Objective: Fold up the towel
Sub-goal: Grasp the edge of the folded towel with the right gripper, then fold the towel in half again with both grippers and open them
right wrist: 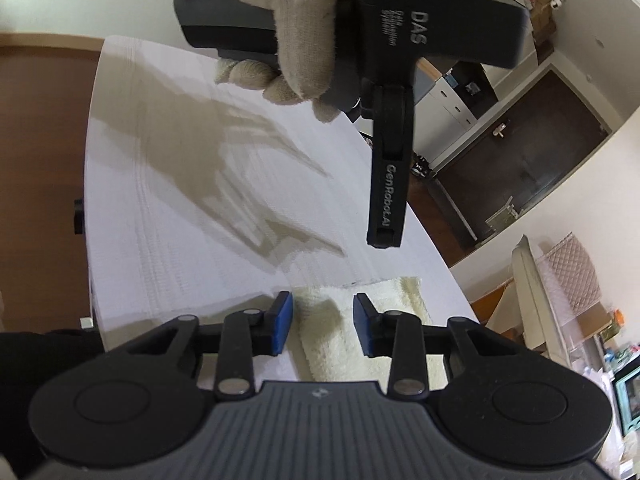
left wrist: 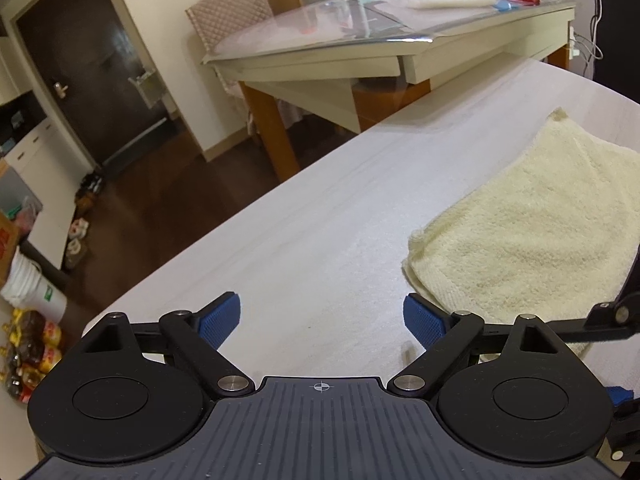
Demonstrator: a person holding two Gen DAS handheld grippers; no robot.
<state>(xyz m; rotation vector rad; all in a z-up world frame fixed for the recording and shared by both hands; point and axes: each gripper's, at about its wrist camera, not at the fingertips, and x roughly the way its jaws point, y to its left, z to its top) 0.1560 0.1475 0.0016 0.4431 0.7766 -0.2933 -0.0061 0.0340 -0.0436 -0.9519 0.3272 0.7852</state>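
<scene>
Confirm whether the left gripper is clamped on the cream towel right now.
No. In the left wrist view the left gripper stands wide open over the bare white table, with the cream towel off to its side.

left gripper [right wrist: 384, 240]: "DAS" on body | "GenRobot.AI" on finger

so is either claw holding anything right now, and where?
Neither. Left claw is wide open over bare table. Right claw straddles the towel edge, pads apart, not pressing.
</scene>
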